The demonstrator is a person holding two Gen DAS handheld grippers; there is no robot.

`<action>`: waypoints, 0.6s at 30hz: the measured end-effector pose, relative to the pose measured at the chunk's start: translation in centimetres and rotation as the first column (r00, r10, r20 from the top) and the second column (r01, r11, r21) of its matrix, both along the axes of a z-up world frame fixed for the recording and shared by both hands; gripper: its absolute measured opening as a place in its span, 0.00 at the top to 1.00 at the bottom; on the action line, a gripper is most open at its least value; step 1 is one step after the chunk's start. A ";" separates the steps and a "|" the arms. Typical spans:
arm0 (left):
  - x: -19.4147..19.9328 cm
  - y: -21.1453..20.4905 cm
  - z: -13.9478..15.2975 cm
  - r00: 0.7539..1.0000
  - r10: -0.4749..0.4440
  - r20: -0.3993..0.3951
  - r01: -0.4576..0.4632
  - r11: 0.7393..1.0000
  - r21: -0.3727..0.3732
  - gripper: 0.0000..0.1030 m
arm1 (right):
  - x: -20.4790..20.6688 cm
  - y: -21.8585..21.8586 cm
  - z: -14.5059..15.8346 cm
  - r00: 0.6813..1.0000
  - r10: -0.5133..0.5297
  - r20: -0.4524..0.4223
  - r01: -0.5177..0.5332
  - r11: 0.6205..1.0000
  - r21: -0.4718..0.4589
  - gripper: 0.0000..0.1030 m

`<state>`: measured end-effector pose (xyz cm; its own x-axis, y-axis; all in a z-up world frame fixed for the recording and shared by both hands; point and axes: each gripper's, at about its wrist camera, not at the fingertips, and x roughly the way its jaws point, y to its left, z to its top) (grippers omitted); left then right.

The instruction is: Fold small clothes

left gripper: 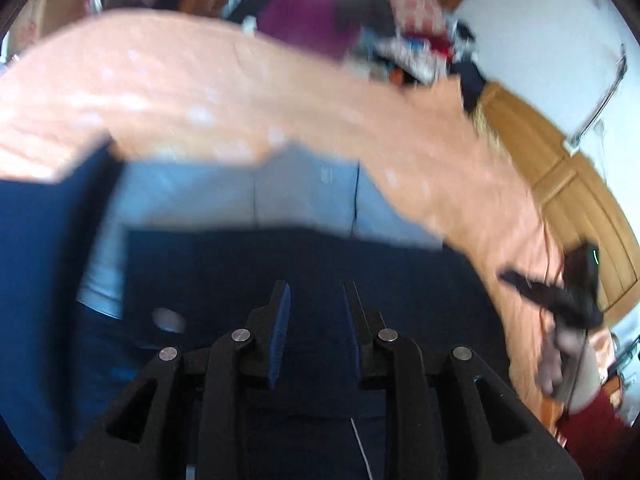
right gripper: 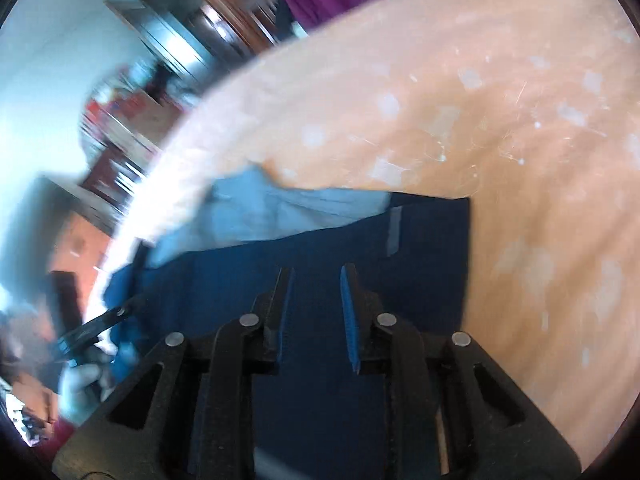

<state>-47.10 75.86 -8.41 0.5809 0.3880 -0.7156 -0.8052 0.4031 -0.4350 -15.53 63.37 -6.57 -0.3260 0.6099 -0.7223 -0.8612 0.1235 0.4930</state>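
Note:
A dark navy garment (left gripper: 280, 264) lies flat on a peach sheet, with a light blue part (left gripper: 240, 196) showing beyond its far edge. My left gripper (left gripper: 316, 300) hovers open just over the navy cloth, nothing between its fingers. The right wrist view shows the same navy garment (right gripper: 424, 256), its light blue part (right gripper: 280, 212) and a small grey tag (right gripper: 394, 232). There my right gripper (right gripper: 317, 280) stands open above the cloth. Each view catches the other gripper at its edge: right gripper (left gripper: 560, 300), left gripper (right gripper: 92, 328), held by a gloved hand (right gripper: 80, 376). Both views are motion-blurred.
The peach sheet (right gripper: 500, 120) with pale spots spreads around the garment. A wooden panel (left gripper: 560, 168) borders the bed on the right. A heap of mixed clothes (left gripper: 416, 48) and a purple cloth (left gripper: 304, 16) lie beyond the far edge.

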 end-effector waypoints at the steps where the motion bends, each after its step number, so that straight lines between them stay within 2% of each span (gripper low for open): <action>1: 0.5 0.4 -1.7 0.997 -0.010 -0.079 0.008 1.000 -0.021 0.74 | 0.3 1.0 -1.6 1.000 -0.011 0.023 0.012 0.997 -0.071 0.79; 2: 0.3 0.8 -3.0 0.991 0.000 -0.137 -0.005 0.999 -0.040 0.76 | 0.9 1.6 -3.6 0.998 -0.027 0.048 0.034 0.989 -0.143 0.93; 3: -0.3 1.0 -4.1 0.991 0.020 -0.134 -0.027 0.998 -0.056 0.86 | 0.9 1.6 -4.0 0.998 -0.033 0.054 0.040 0.988 -0.148 1.00; 4: -1.6 1.4 -4.5 0.995 0.052 -0.079 -0.058 0.995 -0.079 0.88 | 1.1 1.2 -3.8 0.998 -0.038 0.050 0.045 0.990 -0.137 1.00; 6: -2.8 1.3 -3.7 0.995 0.080 -0.051 -0.084 0.994 -0.074 0.89 | 0.7 -0.4 -2.1 0.998 -0.044 0.054 0.048 0.996 -0.080 0.88; 7: -3.3 0.7 -2.9 0.996 0.081 -0.028 -0.082 0.996 -0.039 0.82 | 0.3 -1.5 -1.1 0.998 -0.041 0.046 0.043 0.999 -0.032 0.86; 8: -3.7 0.1 -2.5 0.997 0.074 -0.011 -0.074 0.997 -0.020 0.69 | -0.3 -3.4 -0.1 0.999 -0.037 0.015 0.037 0.999 0.027 0.84; 9: -4.1 -0.3 -2.4 0.997 0.071 -0.004 -0.072 0.997 -0.008 0.64 | -0.7 -4.5 0.2 0.999 -0.032 -0.005 0.032 0.998 0.047 0.78; 10: -4.3 -0.5 -2.8 0.997 0.074 -0.026 -0.074 0.997 -0.020 0.64 | -1.6 -5.5 -0.2 1.000 -0.015 -0.020 0.016 0.999 0.046 0.74; 11: -4.4 -0.4 -3.6 0.997 0.069 -0.042 -0.071 0.996 -0.047 0.66 | -3.0 -6.2 -1.7 1.000 0.019 -0.002 -0.019 1.000 -0.007 0.68; 12: -4.5 -0.2 -4.3 0.997 0.067 -0.044 -0.070 0.995 -0.067 0.67 | -3.6 -6.4 -2.7 0.999 0.032 0.024 -0.031 0.998 -0.046 0.72; 14: -4.7 -0.4 -3.7 0.997 0.076 -0.034 -0.078 0.995 -0.069 0.72 | -4.7 -7.5 -2.7 0.996 0.026 0.081 -0.022 0.999 -0.043 0.71; 16: -5.5 -1.5 -1.7 0.997 0.078 0.022 -0.077 0.996 -0.045 0.72 | -5.4 -8.7 -1.0 0.998 0.016 0.065 -0.016 1.000 -0.007 0.67; 18: -9.2 -3.3 1.3 0.980 0.095 0.177 -0.094 0.996 -0.012 0.67 | -6.5 -10.1 0.8 0.998 0.012 0.056 -0.014 0.999 0.043 0.56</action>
<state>-56.25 72.58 -7.15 0.6592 0.4450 -0.6062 -0.7498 0.3275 -0.5749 -21.99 53.25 -5.74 -0.2945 0.6372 -0.7122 -0.8887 0.0914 0.4493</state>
